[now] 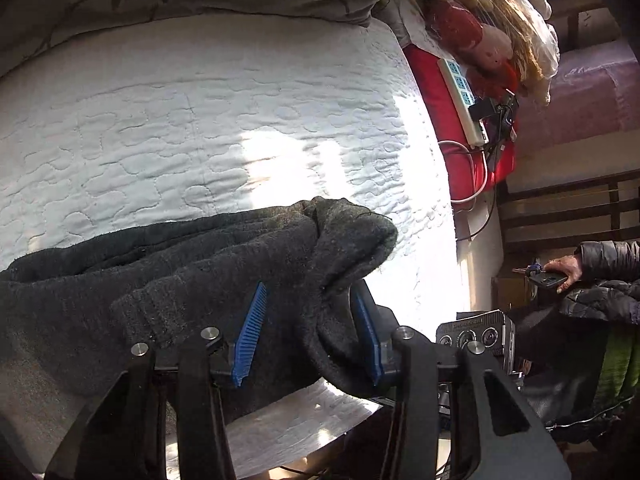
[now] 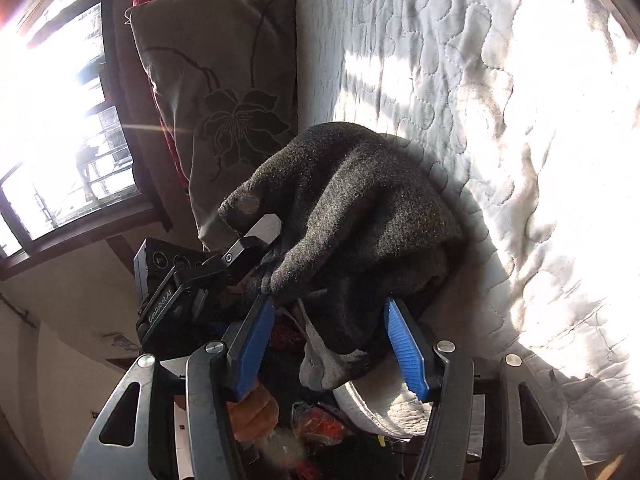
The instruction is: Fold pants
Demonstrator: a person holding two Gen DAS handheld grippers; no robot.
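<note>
Both claws stand spread wide: left gripper (image 1: 308, 332) and right gripper (image 2: 332, 344) each straddle dark pants (image 1: 168, 280) without pinching. At 12 o'clock spreads the white quilted bed (image 1: 160, 120); pants (image 2: 360, 208) lie bunched along its near edge; grey floral pillow (image 2: 216, 80) at 10 o'clock.

White quilted mattress (image 1: 168, 120), floral pillow (image 2: 224, 80), power strip (image 1: 462, 100), red cushion (image 1: 436, 120), sunlit window (image 2: 52, 100)

White quilted bed (image 1: 168, 120), dark fleece pants (image 1: 168, 280) bunched on it, floral pillow (image 2: 224, 80) at its end.
</note>
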